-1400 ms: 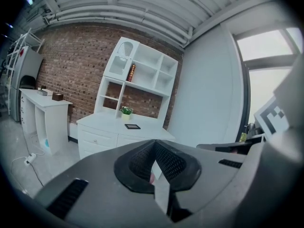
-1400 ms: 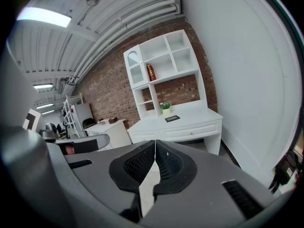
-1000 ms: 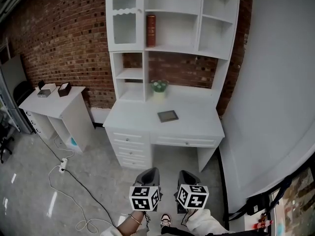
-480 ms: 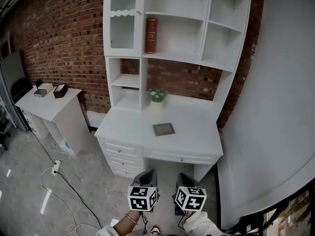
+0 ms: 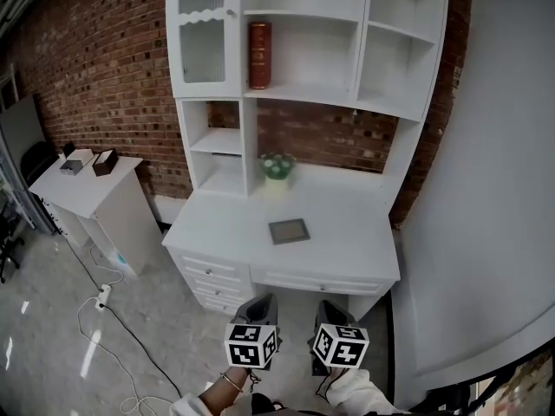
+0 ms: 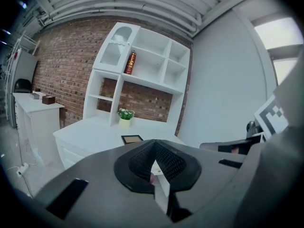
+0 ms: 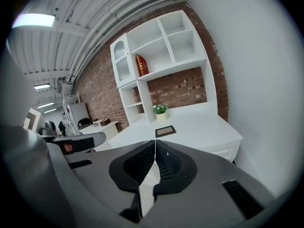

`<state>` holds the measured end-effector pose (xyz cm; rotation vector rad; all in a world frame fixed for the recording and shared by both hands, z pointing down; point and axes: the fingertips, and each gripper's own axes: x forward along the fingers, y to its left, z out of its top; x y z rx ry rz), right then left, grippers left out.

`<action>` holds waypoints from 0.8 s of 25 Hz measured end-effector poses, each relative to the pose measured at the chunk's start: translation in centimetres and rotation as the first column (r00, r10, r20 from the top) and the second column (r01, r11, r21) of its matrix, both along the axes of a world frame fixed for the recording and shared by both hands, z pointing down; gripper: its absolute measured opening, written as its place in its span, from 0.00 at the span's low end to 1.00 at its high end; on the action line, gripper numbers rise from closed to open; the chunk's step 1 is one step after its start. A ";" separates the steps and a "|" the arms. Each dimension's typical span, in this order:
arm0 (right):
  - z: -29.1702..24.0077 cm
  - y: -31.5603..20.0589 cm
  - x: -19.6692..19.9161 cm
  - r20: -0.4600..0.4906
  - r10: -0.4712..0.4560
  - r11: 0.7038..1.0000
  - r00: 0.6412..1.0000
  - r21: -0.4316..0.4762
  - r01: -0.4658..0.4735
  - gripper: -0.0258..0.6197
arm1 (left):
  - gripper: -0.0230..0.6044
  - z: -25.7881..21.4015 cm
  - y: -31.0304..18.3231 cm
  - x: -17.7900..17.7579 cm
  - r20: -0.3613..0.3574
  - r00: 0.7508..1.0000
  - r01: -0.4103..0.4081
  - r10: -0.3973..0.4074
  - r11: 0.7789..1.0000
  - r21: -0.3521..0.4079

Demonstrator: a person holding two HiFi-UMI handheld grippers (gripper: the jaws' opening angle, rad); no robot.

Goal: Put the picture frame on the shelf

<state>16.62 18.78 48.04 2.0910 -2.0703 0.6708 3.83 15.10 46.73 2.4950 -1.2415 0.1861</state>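
Observation:
A small dark picture frame (image 5: 289, 230) lies flat on the white desk (image 5: 347, 250), in front of the white shelf unit (image 5: 303, 94). It also shows in the left gripper view as the frame (image 6: 132, 138) and in the right gripper view as the frame (image 7: 165, 131). My left gripper (image 5: 261, 305) and right gripper (image 5: 329, 309) hang side by side short of the desk's front edge, well apart from the frame. Both are shut with nothing between the jaws, as seen at the left gripper (image 6: 153, 148) and the right gripper (image 7: 155, 148).
A red book (image 5: 259, 55) stands on an upper shelf; a small potted plant (image 5: 277, 167) sits at the back of the desk. A low white side table (image 5: 95, 185) with small boxes stands left. A cable and power strip (image 5: 102, 297) lie on the floor. A white wall (image 5: 494, 189) rises right.
Both grippers and the head have come closer to the desk: the desk and shelf unit look larger and sit nearer. The frame has not moved on the desk.

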 end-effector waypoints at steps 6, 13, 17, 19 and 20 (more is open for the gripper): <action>1.2 -1.8 0.7 0.015 0.009 1.000 1.000 -0.024 -0.009 0.08 | 0.05 0.5 -2.1 0.7 0.006 1.000 -0.005 0.005 1.000 -0.017; 2.1 -5.5 2.1 0.024 0.045 0.999 0.999 -0.028 -0.044 0.08 | 0.05 0.8 -6.8 2.1 -0.005 1.000 -0.024 0.024 1.000 -0.011; 1.9 -9.3 2.8 0.036 0.080 0.997 0.996 -0.018 -0.080 0.08 | 0.05 0.6 -10.4 2.6 0.003 0.999 -0.048 0.048 0.999 0.001; 1.8 -11.4 2.6 0.032 0.078 0.997 0.996 -0.017 -0.077 0.08 | 0.05 0.6 -12.5 2.5 0.001 0.999 -0.052 0.052 0.999 0.000; 1.8 -12.5 2.4 0.031 0.074 0.997 0.997 -0.017 -0.073 0.08 | 0.05 0.6 -13.7 2.5 0.000 0.999 -0.052 0.052 0.999 -0.002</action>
